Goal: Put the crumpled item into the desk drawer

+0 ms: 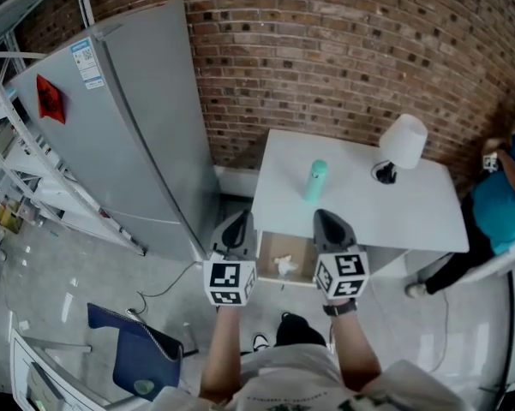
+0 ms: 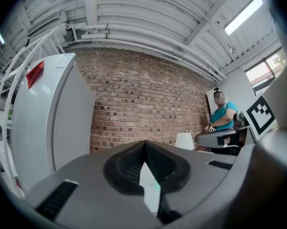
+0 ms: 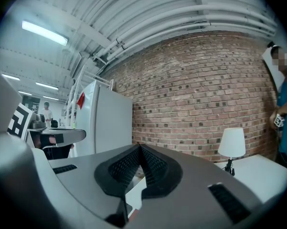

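A crumpled white item lies inside the open drawer under the front edge of the white desk. My left gripper hovers over the drawer's left side, jaws shut and empty. My right gripper is above the drawer's right side by the desk edge, also shut with nothing held. In the left gripper view the left gripper has its pads meeting at the tip. The right gripper looks the same in the right gripper view. Both point toward the brick wall.
A teal bottle and a white lamp stand on the desk. A grey refrigerator stands left of the desk, with metal racks further left. A person in a teal top sits at the right. A blue chair is behind me, left.
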`<state>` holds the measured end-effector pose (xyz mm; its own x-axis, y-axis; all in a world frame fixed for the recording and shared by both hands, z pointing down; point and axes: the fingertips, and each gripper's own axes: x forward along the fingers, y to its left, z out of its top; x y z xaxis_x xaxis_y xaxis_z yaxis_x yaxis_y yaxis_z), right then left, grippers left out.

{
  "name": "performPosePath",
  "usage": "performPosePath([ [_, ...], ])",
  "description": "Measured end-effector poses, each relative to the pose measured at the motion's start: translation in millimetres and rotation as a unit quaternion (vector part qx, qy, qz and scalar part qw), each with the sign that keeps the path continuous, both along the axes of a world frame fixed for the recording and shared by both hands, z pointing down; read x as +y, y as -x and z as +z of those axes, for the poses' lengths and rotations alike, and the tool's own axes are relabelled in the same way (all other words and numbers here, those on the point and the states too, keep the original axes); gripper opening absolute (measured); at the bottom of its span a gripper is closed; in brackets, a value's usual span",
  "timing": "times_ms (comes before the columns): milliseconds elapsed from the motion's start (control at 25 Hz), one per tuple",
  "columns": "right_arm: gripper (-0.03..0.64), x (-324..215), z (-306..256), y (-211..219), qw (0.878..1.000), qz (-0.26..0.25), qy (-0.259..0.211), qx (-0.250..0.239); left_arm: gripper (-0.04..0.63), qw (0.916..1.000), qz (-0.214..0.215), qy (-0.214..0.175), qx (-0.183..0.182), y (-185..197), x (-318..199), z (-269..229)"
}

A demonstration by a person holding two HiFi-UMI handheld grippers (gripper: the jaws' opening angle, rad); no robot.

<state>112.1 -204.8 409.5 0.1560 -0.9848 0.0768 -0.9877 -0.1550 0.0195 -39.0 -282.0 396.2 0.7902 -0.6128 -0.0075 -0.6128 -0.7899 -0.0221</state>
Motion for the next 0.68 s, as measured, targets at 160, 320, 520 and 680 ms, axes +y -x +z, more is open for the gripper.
performPosePath([
  [160, 0.003, 6.6, 8.2, -0.6, 1.000, 0.001, 0.010, -0.001, -0.003, 1.0000, 0.005, 0.000, -0.005, -4.5, 6.9, 5.9],
  [320, 0.003, 0.6, 6.1, -1.8, 1.000, 0.005, 0.005, -0.001, -0.002, 1.0000, 0.002, -0.007, -0.006, -4.7, 4.3, 2.0],
  [520, 0.003, 0.1, 10.1, -2.1, 1.000, 0.001, 0.008, -0.004, -0.003, 0.9998, 0.000, -0.009, -0.017, -5.5, 6.8, 7.2],
  [680, 0.003, -5.4, 3.9, -1.2, 1.000, -0.011, 0.005, 0.002, -0.003, 0.9998, 0.000, -0.012, -0.015, -8.5, 2.6, 6.0],
])
